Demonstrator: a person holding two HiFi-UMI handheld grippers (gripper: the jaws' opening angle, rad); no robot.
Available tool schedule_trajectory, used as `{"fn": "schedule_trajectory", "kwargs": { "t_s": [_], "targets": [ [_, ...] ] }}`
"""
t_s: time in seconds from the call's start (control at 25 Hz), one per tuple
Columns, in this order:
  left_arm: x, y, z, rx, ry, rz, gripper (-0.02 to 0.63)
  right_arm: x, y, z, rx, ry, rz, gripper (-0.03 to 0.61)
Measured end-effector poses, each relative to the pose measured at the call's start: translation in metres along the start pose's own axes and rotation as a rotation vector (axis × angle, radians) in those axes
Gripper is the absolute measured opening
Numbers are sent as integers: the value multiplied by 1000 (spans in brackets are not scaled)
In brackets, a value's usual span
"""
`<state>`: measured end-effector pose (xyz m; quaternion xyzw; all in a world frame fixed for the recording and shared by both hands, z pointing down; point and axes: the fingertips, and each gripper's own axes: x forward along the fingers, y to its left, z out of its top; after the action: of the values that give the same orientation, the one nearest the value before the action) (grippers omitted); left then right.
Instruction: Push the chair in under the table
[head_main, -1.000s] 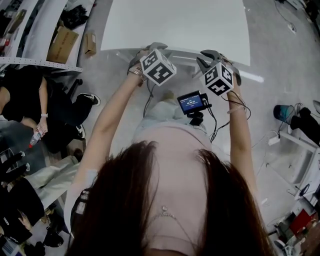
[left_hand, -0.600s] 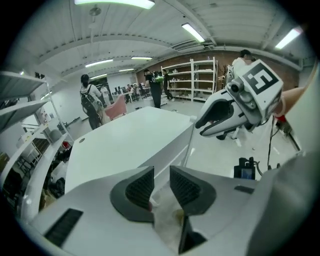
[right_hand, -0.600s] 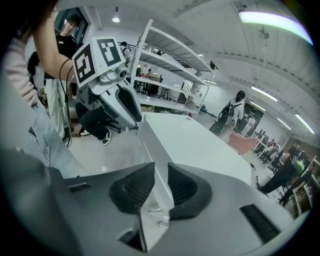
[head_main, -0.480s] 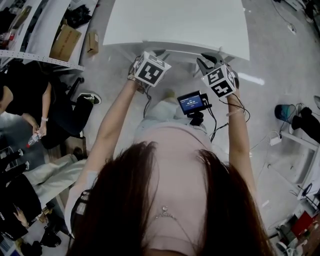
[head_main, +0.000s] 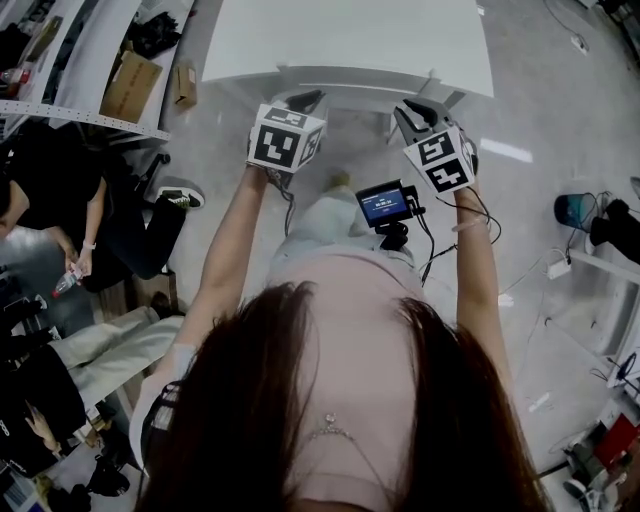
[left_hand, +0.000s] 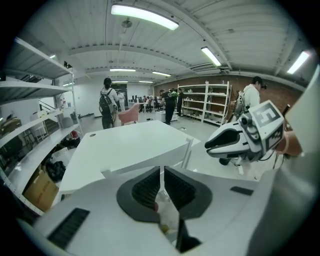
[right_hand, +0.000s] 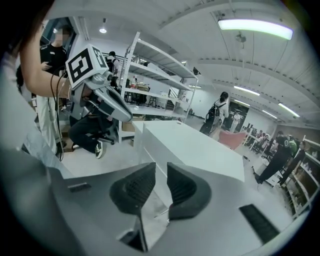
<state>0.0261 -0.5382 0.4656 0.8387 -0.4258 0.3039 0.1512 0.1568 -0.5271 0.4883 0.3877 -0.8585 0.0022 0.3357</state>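
Left claw (head_main: 303, 98) stands nearly closed and empty, its jaws just drawn together; right claw (head_main: 415, 108) is part-open, narrowing, also empty. Chair (head_main: 360, 82) appears tucked beneath the tabletop (head_main: 350, 35), only its white back showing. The push looks complete; the next move is to check the chair is fully in.

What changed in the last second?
Both grippers rolled and backed slightly off the table edge. The left gripper jaws have just been closing to a slit, with nothing between them. The right gripper jaws have been closing too and are apart, empty. The table stayed put.
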Motion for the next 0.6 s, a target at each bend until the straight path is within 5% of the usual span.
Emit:
{"fn": "schedule_trajectory", "kwargs": {
  "t_s": [0.36, 0.6],
  "targets": [
    [-34, -26, 0, -105, -105, 8, 8, -42, 19, -14, 51, -51, -19, 73],
    [-50, -52, -3, -107, -122, -16, 8, -62, 32, -20, 48, -64, -36, 57]
  ]
}}
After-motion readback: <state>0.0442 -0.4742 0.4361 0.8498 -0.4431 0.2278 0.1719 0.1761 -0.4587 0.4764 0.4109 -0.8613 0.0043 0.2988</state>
